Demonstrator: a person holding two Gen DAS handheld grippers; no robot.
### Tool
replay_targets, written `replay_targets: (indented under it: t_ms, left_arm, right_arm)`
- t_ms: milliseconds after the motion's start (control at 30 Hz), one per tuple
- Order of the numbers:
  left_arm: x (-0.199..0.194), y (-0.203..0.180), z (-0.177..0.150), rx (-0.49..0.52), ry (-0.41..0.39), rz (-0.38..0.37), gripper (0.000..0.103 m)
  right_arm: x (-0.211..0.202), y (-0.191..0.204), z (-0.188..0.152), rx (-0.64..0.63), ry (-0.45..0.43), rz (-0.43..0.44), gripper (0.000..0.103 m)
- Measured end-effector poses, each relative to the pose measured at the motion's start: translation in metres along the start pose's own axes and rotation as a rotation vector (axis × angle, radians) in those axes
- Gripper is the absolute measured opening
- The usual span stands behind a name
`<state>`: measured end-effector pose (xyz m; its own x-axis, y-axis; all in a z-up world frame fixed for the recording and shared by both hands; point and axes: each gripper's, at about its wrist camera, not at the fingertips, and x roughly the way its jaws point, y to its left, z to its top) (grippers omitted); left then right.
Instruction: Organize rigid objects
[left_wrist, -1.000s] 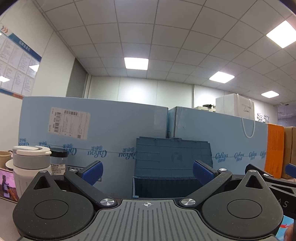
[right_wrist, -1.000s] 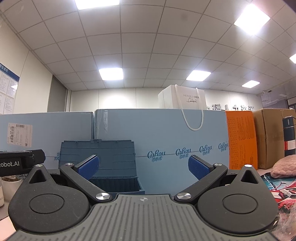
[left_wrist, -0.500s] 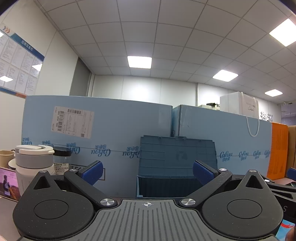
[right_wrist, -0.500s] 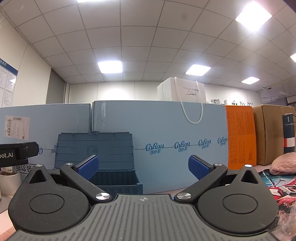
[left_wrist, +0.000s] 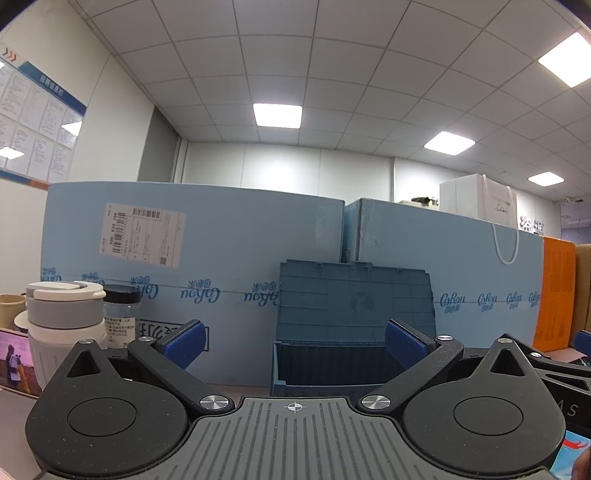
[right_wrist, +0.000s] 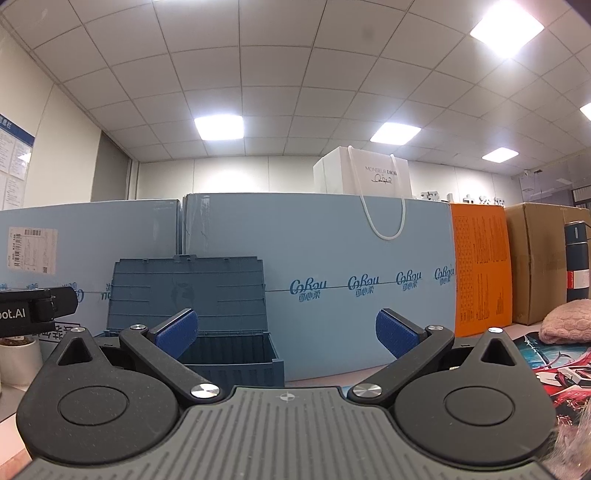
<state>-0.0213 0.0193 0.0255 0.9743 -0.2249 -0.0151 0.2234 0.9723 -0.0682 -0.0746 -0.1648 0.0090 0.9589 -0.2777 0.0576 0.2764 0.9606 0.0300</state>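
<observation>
A blue plastic storage box (left_wrist: 354, 325) with its lid raised stands on the table against light blue cartons; it also shows in the right wrist view (right_wrist: 229, 354). My left gripper (left_wrist: 295, 343) is open and empty, level with the box and short of it. My right gripper (right_wrist: 286, 332) is open and empty, with the box behind its left finger. A white and grey lidded cup (left_wrist: 62, 325) and a clear jar with a black lid (left_wrist: 120, 317) stand at the left. A dark blue flask (right_wrist: 576, 266) stands at the far right.
Light blue cartons (right_wrist: 332, 280), an orange box (right_wrist: 480, 269) and a brown carton (right_wrist: 539, 258) wall the back. A white paper bag (right_wrist: 365, 173) sits on top. A pink knitted item (right_wrist: 565, 325) lies on a printed mat (right_wrist: 546, 369). The other gripper's body (right_wrist: 33, 310) is at the left.
Both views have shifted a little: the blue box and cartons have slid rightward in the left view and leftward then back in the right view. Both grippers stay open.
</observation>
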Motion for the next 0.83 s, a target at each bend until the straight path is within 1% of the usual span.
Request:
replay_targets:
  t_ms: [833]
  left_arm:
    - [0.0013, 0.0013, -0.0012, -0.005, 0.013, 0.006, 0.103]
  right_arm:
    - [0.0017, -0.0006, -0.0005, -0.003, 0.009, 0.000, 0.103]
